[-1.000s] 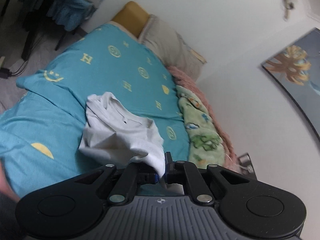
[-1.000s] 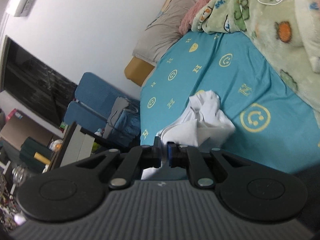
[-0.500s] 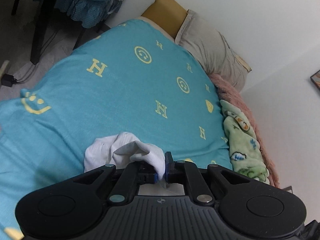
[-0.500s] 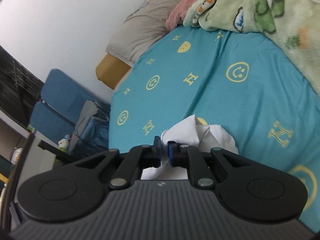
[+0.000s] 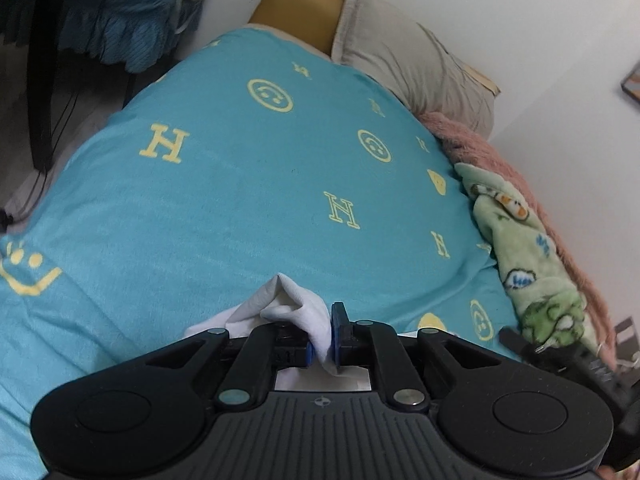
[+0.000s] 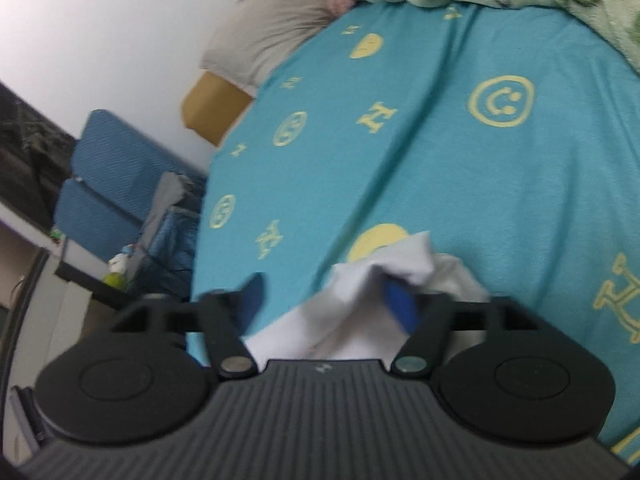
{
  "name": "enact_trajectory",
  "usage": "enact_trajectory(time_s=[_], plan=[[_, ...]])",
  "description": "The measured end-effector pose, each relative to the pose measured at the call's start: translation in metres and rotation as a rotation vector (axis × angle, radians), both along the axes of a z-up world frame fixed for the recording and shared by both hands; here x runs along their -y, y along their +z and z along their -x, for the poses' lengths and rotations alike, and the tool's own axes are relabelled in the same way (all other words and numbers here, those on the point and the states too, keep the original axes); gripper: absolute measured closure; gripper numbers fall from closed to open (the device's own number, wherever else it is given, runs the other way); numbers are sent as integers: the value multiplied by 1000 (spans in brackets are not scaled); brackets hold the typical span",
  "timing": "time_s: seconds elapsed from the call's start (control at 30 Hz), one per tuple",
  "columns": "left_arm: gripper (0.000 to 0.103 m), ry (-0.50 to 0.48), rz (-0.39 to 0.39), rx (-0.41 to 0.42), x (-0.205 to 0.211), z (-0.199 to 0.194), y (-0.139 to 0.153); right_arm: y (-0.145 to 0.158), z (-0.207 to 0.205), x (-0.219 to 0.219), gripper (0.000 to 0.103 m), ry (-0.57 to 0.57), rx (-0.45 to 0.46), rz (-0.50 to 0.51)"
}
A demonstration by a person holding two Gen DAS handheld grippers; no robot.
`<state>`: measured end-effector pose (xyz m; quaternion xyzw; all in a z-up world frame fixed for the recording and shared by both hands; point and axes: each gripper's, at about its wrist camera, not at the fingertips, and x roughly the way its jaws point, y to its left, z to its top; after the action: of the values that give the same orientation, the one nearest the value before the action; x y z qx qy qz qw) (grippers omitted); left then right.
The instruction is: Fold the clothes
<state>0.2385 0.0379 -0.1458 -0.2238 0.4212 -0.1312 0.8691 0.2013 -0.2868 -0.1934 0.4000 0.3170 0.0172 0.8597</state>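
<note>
A white garment [image 5: 280, 304] lies bunched on the teal bed cover [image 5: 240, 200] just ahead of my left gripper [image 5: 322, 344]. A fold of it still fills the narrow gap between the blue pads [image 5: 338, 332], and those jaws are opening. In the right wrist view the same white garment [image 6: 404, 260] sits in a heap on the teal cover [image 6: 440, 160]. My right gripper [image 6: 326, 298] is opening and stands wide. The cloth lies loose between its fingers and rests against the right pad [image 6: 400, 304]. Most of the garment is hidden under both grippers.
A grey pillow [image 5: 420, 60] and a yellow headboard [image 5: 300, 8] are at the far end of the bed. A green fleece blanket [image 5: 528, 260] over a pink one [image 5: 480, 148] runs along the wall side. A blue chair [image 6: 108, 184] stands past the bed's edge.
Both grippers came down toward the bed with the garment, which now rests bunched on the cover. The right jaws sprang wide apart and let go. The left jaws parted slightly.
</note>
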Motion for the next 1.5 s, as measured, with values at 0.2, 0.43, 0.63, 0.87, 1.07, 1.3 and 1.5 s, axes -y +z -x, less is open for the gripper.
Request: enact_trajectory(time_s=[0.2, 0.43, 0.63, 0.87, 1.07, 1.3, 1.5], plan=[[22, -51, -47, 103, 12, 18, 16, 27, 17, -16, 25, 38, 90, 90], [20, -143, -251, 200, 39, 38, 20, 32, 30, -42, 45, 130, 70, 333], [21, -163, -297, 136, 49, 26, -2, 0, 6, -55, 54, 159, -6, 462], [19, -203, -405, 141, 68, 25, -22, -12, -4, -52, 53, 180, -9, 463], [19, -216, -415, 180, 72, 42, -14, -5, 5, -54, 54, 173, -14, 481], [19, -242, -402, 171, 63, 85, 9, 21, 50, -61, 53, 144, -16, 503], [19, -273, -471, 93, 68, 111, 2, 28, 85, -75, 53, 158, -86, 475]])
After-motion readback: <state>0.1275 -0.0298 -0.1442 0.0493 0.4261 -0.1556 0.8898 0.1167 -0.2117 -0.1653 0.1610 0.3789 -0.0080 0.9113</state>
